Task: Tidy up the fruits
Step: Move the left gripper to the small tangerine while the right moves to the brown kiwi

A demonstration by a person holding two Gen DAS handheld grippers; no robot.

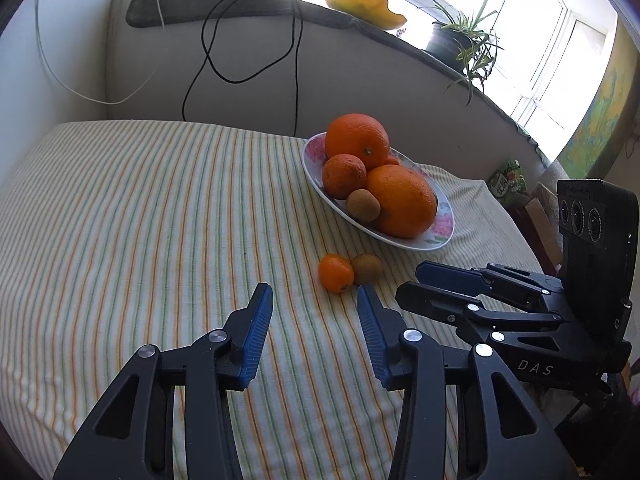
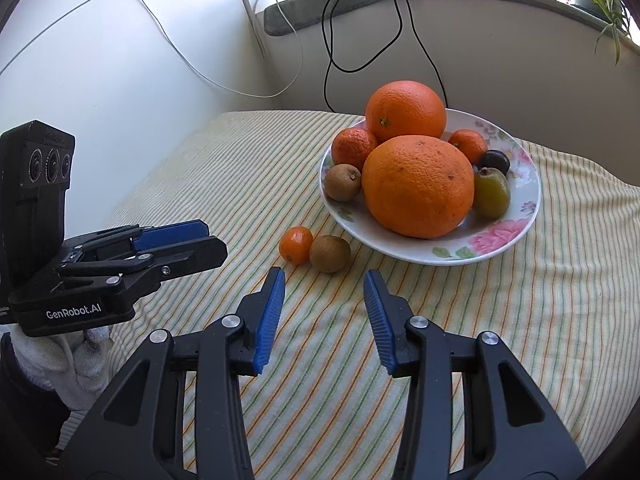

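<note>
with my left gripper [image 1: 314, 292] and right gripper [image 2: 324, 276] both spread apart and holding nothing, the stray tangerine [image 2: 296, 245] and kiwi [image 2: 330, 254] lie touching on the bench [image 1: 140, 208] just beside the plate [image 2: 524, 216], so the pickup step likely needs centring on one fruit.

- A home, a lived-in room by a window.
- The table [image 1: 140, 208] wears a striped cloth.
- Behind the table, a padded windowsill [image 1: 240, 8] carries a potted plant [image 1: 460, 40].
- A floral plate [image 2: 516, 216] of fruit sits on the table.
- Loose cables [image 1: 208, 52] hang from the windowsill.
</note>
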